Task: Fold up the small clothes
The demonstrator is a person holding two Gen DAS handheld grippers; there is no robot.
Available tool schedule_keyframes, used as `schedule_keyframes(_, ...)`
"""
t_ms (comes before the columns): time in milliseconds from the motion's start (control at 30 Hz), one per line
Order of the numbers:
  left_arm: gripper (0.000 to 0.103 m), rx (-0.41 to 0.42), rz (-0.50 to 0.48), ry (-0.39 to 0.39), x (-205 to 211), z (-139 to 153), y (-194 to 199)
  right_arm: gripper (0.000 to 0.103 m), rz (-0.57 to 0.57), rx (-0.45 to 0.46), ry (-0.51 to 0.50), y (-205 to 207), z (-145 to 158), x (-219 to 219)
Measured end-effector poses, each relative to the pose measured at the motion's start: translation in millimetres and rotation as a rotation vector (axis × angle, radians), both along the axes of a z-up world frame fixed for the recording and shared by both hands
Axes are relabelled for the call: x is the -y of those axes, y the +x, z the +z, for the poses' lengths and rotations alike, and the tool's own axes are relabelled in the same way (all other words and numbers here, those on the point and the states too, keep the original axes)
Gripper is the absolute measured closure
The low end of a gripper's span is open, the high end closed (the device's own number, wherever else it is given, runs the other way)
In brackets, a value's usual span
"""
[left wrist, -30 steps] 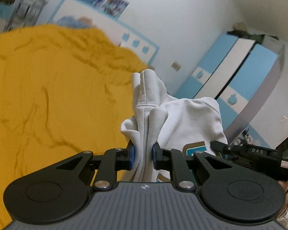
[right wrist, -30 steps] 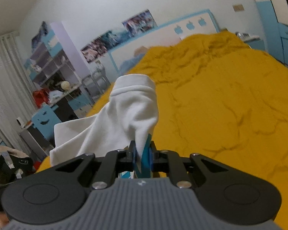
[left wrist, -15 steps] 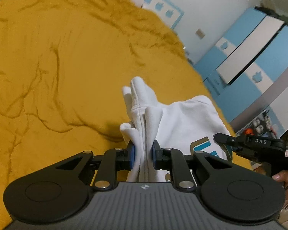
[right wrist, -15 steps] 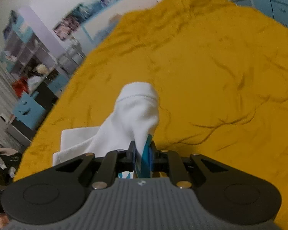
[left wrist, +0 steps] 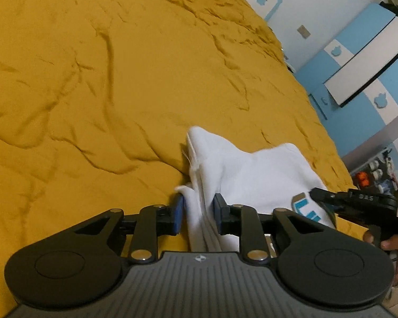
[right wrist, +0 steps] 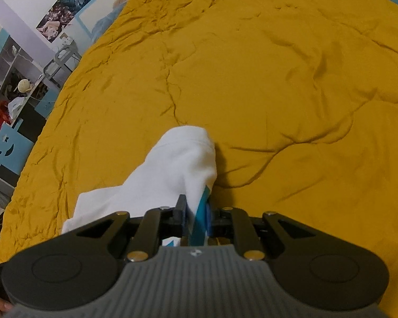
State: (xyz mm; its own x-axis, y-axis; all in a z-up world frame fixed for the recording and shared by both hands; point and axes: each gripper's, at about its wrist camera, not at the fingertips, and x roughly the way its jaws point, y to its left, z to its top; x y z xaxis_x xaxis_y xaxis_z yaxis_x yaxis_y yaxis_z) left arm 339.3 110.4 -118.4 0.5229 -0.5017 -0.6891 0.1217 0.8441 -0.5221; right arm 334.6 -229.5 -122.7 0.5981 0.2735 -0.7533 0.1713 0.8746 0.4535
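Observation:
A small white garment (left wrist: 252, 169) with a blue and tan print lies low over the yellow bedspread (left wrist: 106, 79). My left gripper (left wrist: 197, 212) is shut on a bunched edge of it. In the right wrist view, my right gripper (right wrist: 196, 212) is shut on another edge of the white garment (right wrist: 172, 169), with the blue print between the pads. The right gripper's black body also shows at the right of the left wrist view (left wrist: 358, 201). The cloth hangs between the two grippers and drapes onto the bed.
The yellow bedspread (right wrist: 252, 66) fills both views, wrinkled. A blue and white wardrobe (left wrist: 363, 74) stands beyond the bed's right side. Shelves and a desk with clutter (right wrist: 10, 92) stand past the bed's left edge.
Both grippers tilted down and lowered the garment toward the bed. The cloth's raised corners now rest near the bedspread. Both grips stayed shut.

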Motion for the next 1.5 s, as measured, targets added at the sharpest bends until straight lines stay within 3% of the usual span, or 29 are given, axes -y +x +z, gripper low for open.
schedule_keyframes(67,0.077,0.010,0.006,0.032,-2,6,-4,0.093,-0.016,0.011,-0.016,-3,6,-1)
schedule_keyframes(200,0.081,0.035,0.065,0.182,-4,23,-12,0.095,-0.056,0.046,-0.079,-13,24,3)
schedule_keyframes(333,0.081,0.095,0.033,0.102,-7,46,-31,0.094,-0.017,0.091,-0.113,-32,51,0)
schedule_keyframes(533,0.081,0.162,-0.097,0.113,26,76,-69,0.092,0.142,0.134,-0.249,-81,77,-32)
schedule_keyframes(633,0.081,0.163,-0.180,0.127,47,72,-83,0.092,0.209,0.156,-0.318,-106,76,-48)
schedule_keyframes(767,0.080,0.085,-0.237,0.183,68,44,-90,0.092,0.214,0.119,-0.323,-123,56,-49)
schedule_keyframes(900,0.081,0.042,-0.215,0.177,55,24,-89,0.092,0.205,0.056,-0.371,-129,32,-46)
schedule_keyframes(967,0.081,0.032,-0.201,0.161,48,25,-89,0.092,0.206,0.053,-0.379,-133,26,-45)
schedule_keyframes(1100,0.079,0.035,-0.178,0.211,45,32,-95,0.091,0.197,0.051,-0.394,-142,28,-44)
schedule_keyframes(1267,0.079,0.078,-0.159,0.248,40,52,-115,0.091,0.175,0.091,-0.432,-162,43,-42)
schedule_keyframes(1500,0.079,0.159,-0.212,0.260,56,75,-153,0.090,0.217,0.188,-0.388,-207,61,-44)
